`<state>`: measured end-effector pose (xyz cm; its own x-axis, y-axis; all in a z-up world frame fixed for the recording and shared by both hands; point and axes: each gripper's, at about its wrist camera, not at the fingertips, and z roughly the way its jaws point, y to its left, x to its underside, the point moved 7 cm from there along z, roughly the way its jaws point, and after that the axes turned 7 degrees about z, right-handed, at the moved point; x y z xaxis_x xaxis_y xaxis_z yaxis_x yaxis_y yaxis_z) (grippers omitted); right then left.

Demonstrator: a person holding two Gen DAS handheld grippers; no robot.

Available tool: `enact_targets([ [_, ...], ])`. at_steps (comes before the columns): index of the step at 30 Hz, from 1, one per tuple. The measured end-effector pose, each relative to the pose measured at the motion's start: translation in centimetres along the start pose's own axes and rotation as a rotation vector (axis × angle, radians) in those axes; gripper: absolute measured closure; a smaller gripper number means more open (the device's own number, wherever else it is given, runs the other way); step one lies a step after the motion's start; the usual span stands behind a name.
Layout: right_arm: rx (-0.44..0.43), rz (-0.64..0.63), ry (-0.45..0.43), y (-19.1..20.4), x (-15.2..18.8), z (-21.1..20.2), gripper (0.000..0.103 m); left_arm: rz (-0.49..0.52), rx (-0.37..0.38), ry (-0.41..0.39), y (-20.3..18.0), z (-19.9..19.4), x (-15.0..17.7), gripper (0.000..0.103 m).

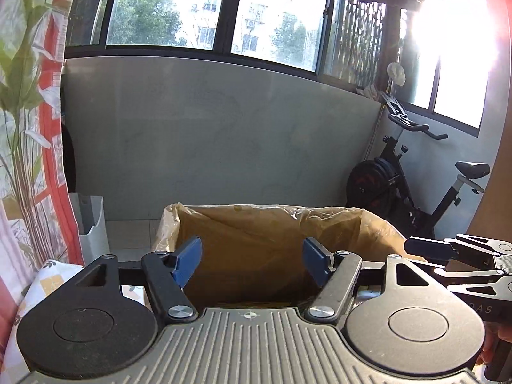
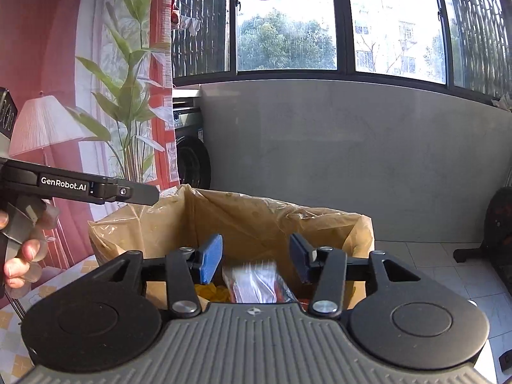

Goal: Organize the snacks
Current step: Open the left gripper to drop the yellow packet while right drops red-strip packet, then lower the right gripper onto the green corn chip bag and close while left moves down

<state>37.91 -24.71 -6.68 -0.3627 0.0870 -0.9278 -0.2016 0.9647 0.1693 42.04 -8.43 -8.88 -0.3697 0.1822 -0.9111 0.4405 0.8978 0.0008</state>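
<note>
Behind everything, a grey wall (image 1: 208, 134) and exercise bike (image 1: 412, 176) back a plastic-lined cardboard box (image 2: 256, 224) holding a blurry clear snack packet (image 2: 256, 283) over something yellow, with left gripper (image 1: 252, 264) and right gripper (image 2: 256, 259) both parted, gripping nothing.

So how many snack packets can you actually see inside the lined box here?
1 clear: a transparent packet blurred in the plastic-lined box, below the right gripper. Yellow wrapping lies beside it, count unclear. The gripper bodies may hide more.
</note>
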Motion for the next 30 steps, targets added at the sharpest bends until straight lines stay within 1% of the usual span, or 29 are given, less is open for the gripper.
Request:
enact_targets([
  [3,0.021,0.02,0.01,-0.3,0.4,-0.6,0.051,-0.016,-0.029,0.013,2.2,-1.7,0.9,0.031],
  [6,0.015,0.061,0.007,-0.3,1.1,-1.9,0.051,-0.027,-0.046,0.025,3.9,-3.7,2.0,0.03],
  [9,-0.001,0.09,-0.002,0.2,2.0,-3.3,0.041,-0.027,-0.053,0.044,5.1,-5.4,3.5,0.029],
  [11,-0.008,0.091,-0.005,0.6,2.8,-4.0,0.037,-0.025,-0.052,0.064,5.4,-6.5,4.7,0.029],
  [14,-0.001,0.061,0.002,1.7,4.3,-5.1,0.029,-0.019,-0.043,0.088,5.6,-7.4,6.5,0.027],
  [16,-0.006,0.049,0.01,2.1,5.4,-5.5,0.022,-0.023,-0.039,0.104,5.5,-7.7,7.8,0.026],
  [17,-0.007,0.044,0.019,2.3,6.0,-5.4,0.02,-0.03,-0.036,0.112,5.5,-7.8,8.4,0.026],
  [19,0.006,0.042,0.051,2.5,7.3,-5.2,0.018,-0.049,-0.033,0.134,5.4,-7.5,9.7,0.026],
  [22,0.018,0.077,0.125,2.4,9.3,-4.3,0.018,-0.068,-0.047,0.154,5.6,-7.2,11.4,0.026],
  [24,0.011,0.085,0.172,2.5,10.5,-3.6,0.018,-0.104,-0.042,0.162,5.7,-7.0,12.5,0.026],
  [27,0.008,0.058,0.236,3.0,11.8,-2.9,0.012,-0.147,-0.036,0.177,5.7,-6.9,14.2,0.026],
  [30,0.013,0.067,0.284,3.1,12.8,-2.0,0.012,-0.163,-0.041,0.196,5.5,-6.7,15.3,0.026],
])
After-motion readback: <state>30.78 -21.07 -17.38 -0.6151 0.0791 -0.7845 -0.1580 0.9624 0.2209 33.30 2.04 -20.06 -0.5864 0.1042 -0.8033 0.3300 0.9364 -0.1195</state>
